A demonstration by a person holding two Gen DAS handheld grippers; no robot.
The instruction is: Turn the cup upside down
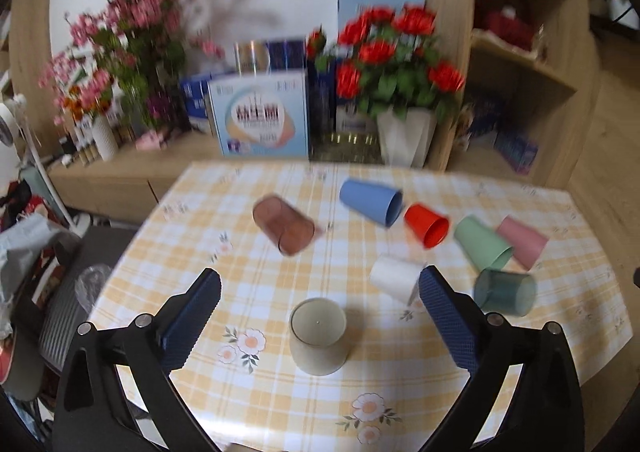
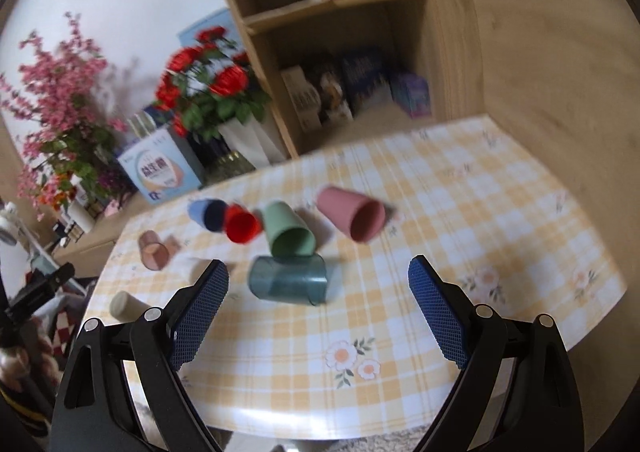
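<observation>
A: Left to right, quick. What's on the bench (image 1: 400,384)?

B: Brown cup (image 1: 285,228) on its side, far left. Beige cup (image 1: 318,336) already base-up, between my left tongs (image 1: 318,288), which are spread wide and empty. White cup (image 1: 394,278) lying down, half behind the right pad. Then blue cup (image 1: 370,201), red cup (image 1: 426,225), green cup (image 1: 482,248), pink cup (image 1: 522,241), all tipped over; teal cup (image 2: 288,280) nearest my right tongs (image 2: 318,284), also gaping, holding nothing.

A: Risks?

B: Cups on their sides roll, I'd guess. A pad nudge sends teal into green, which sits just behind it. Frames are blurry, so aim could be off.
</observation>
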